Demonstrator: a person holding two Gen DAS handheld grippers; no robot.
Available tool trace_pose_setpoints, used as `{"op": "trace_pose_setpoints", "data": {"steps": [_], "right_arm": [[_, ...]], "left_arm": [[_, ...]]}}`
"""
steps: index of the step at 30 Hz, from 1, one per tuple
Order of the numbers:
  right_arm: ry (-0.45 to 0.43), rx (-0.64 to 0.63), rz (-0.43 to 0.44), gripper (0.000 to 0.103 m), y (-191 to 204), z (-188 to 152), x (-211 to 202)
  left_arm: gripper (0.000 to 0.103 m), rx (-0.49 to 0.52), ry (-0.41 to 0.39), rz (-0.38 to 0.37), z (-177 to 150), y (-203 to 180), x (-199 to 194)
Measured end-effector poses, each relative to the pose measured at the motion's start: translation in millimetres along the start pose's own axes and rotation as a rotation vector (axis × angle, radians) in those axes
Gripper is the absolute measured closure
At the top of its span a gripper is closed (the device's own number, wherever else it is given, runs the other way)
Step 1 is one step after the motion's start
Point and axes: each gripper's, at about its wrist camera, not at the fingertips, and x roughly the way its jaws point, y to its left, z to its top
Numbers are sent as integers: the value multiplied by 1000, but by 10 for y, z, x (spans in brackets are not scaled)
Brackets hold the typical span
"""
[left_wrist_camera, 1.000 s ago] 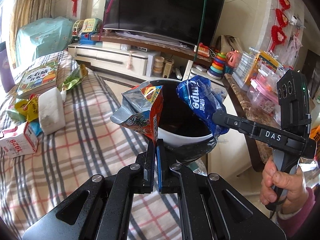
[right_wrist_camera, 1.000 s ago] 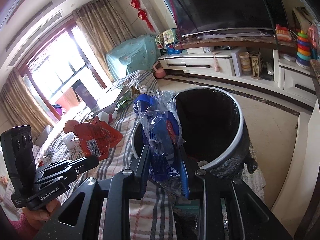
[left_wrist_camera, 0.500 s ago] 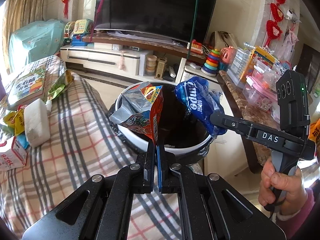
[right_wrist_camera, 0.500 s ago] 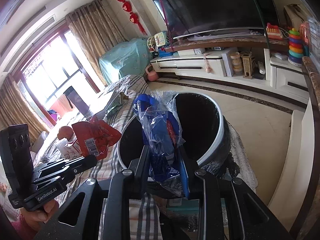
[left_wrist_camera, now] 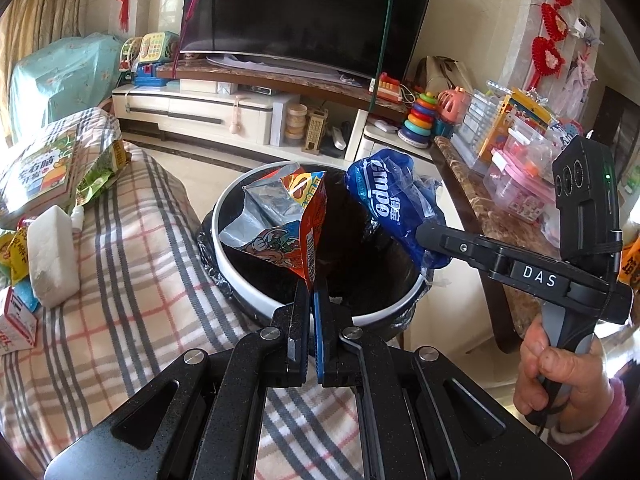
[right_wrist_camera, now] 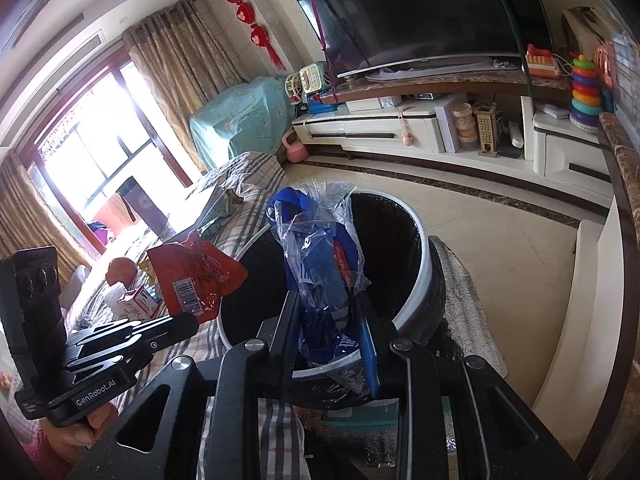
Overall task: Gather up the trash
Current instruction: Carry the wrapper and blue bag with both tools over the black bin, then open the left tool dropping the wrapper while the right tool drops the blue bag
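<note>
Black inside with a white rim, the round trash bin [left_wrist_camera: 256, 300] stands beside the checked bed. Over it, the left tongs [left_wrist_camera: 311, 300] pinch a red and silver snack bag [left_wrist_camera: 280, 228], and the right tongs [right_wrist_camera: 326, 320] squeeze a crumpled blue plastic wrapper [right_wrist_camera: 320, 268].

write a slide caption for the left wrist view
Left claw pinching a red snack bag and right claw gripping a blue wrapper, both over the bin.

Trash bin [left_wrist_camera: 256, 304] beside bed [left_wrist_camera: 132, 280], television [left_wrist_camera: 304, 12] behind, wrappers [left_wrist_camera: 288, 228] over bin
</note>
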Motion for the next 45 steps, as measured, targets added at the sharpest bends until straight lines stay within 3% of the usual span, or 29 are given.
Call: {"op": "trace_pose_setpoints", "data": {"steps": [24, 30, 32, 34, 36, 39, 42, 45], "right_arm": [[36, -16, -36, 75, -86, 139, 188], [45, -20, -48, 68, -57, 152, 217], [43, -12, -41, 64, -68, 162, 215], [37, -6, -39, 60, -72, 166, 198], [33, -3, -37, 58, -67, 158, 184], [31, 3, -33, 42, -57, 141, 175], [24, 10, -26, 30, -21, 122, 152], [12, 7, -14, 15, 53, 107, 123]], "left_arm": [[101, -19, 51, -19, 129, 69, 263], [99, -46, 61, -21, 143, 103, 302], [91, -62, 65, -21, 147, 131, 309], [71, -81, 55, -11, 139, 165, 293], [66, -95, 46, 2, 113, 196, 262], [62, -115, 45, 12, 68, 237, 222], [45, -137, 36, 40, -16, 289, 138], [41, -164, 25, 58, -132, 373, 19]]}}
